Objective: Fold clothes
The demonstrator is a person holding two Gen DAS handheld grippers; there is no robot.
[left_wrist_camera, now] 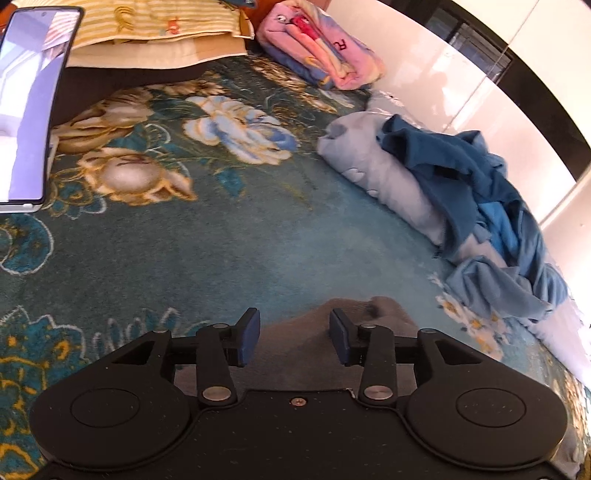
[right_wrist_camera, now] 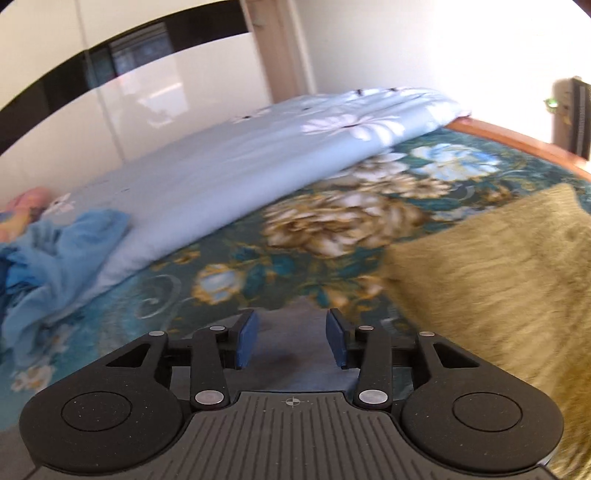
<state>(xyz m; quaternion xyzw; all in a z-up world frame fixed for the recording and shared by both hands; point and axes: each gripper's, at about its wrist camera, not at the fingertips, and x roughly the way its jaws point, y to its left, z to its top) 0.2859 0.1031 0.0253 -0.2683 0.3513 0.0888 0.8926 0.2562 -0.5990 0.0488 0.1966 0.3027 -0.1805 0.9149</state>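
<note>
A grey garment (left_wrist_camera: 303,347) lies on the teal flowered blanket (left_wrist_camera: 207,251) right under my left gripper (left_wrist_camera: 294,338), which is open with the cloth's edge between and below the fingers. In the right wrist view my right gripper (right_wrist_camera: 291,338) is open over a grey-blue cloth (right_wrist_camera: 291,354) on the same blanket (right_wrist_camera: 332,221). A heap of crumpled blue clothes (left_wrist_camera: 491,206) lies on a pale blue quilt at the right; it also shows at the left of the right wrist view (right_wrist_camera: 48,251).
A folded pink blanket (left_wrist_camera: 321,48) and yellow striped pillows (left_wrist_camera: 159,29) lie at the bed's head. A phone (left_wrist_camera: 29,107) stands at the left. An olive fuzzy cloth (right_wrist_camera: 509,280) lies at the right, a rolled pale blue quilt (right_wrist_camera: 258,162) along the white wardrobe.
</note>
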